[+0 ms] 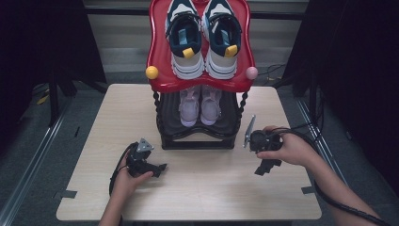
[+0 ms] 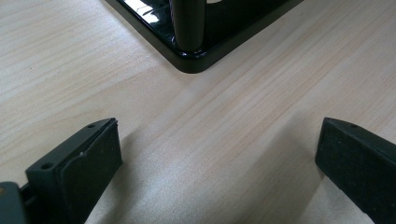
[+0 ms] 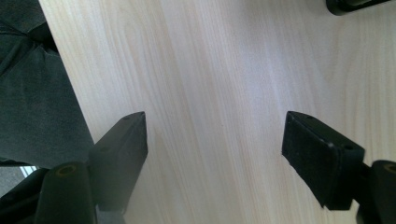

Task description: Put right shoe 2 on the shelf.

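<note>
High view: left gripper (image 1: 160, 167) and right gripper (image 1: 263, 167) held over pale wooden table (image 1: 197, 188), jaws apart, nothing gripped.
Rack: black-and-red two-tier shoe rack (image 1: 197, 141) seen just beyond both.

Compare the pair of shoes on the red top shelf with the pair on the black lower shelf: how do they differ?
The top pair is white and dark teal with yellow heel tabs; the lower pair is pale lilac all over. The top pair sits in the open on the red shelf; the lower pair is tucked under it on the black shelf, partly shaded. The top pair looks bulkier. Both stand side by side, heels toward the person.
</note>
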A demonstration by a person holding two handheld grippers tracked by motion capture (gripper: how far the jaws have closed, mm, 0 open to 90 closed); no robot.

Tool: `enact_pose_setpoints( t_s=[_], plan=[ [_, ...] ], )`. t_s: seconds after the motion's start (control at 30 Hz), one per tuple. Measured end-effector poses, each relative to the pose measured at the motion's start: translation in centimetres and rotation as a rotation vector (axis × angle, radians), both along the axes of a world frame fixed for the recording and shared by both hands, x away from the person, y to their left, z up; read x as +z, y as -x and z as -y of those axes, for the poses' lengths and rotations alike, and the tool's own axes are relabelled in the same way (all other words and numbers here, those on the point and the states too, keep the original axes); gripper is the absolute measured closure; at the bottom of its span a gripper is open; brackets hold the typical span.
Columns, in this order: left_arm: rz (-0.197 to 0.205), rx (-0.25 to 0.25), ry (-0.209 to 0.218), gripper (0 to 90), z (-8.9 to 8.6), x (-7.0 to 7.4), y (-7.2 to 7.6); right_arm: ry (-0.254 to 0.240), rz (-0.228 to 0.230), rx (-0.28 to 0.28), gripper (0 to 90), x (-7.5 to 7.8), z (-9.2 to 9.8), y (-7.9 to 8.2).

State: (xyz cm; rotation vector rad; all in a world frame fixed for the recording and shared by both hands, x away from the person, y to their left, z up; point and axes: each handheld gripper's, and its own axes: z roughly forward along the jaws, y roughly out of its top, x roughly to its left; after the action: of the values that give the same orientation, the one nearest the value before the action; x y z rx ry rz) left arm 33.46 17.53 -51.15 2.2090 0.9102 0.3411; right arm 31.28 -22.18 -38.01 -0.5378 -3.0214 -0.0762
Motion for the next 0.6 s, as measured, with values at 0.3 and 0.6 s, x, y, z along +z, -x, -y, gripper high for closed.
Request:
enact_pose_setpoints(
  t_s=[0.3, 0.6],
  plan=[
    [0.0, -0.007, -0.009, 0.0, -0.1, 0.0, 0.0, -0.006, 0.02, 0.005, 22.0, -1.9, 0.7, -0.1],
    [-0.001, -0.007, -0.009, 0.0, -0.1, 0.0, 0.0, -0.048, 0.048, -0.023, 21.8, -3.4, 1.7, 0.0]
  ],
)
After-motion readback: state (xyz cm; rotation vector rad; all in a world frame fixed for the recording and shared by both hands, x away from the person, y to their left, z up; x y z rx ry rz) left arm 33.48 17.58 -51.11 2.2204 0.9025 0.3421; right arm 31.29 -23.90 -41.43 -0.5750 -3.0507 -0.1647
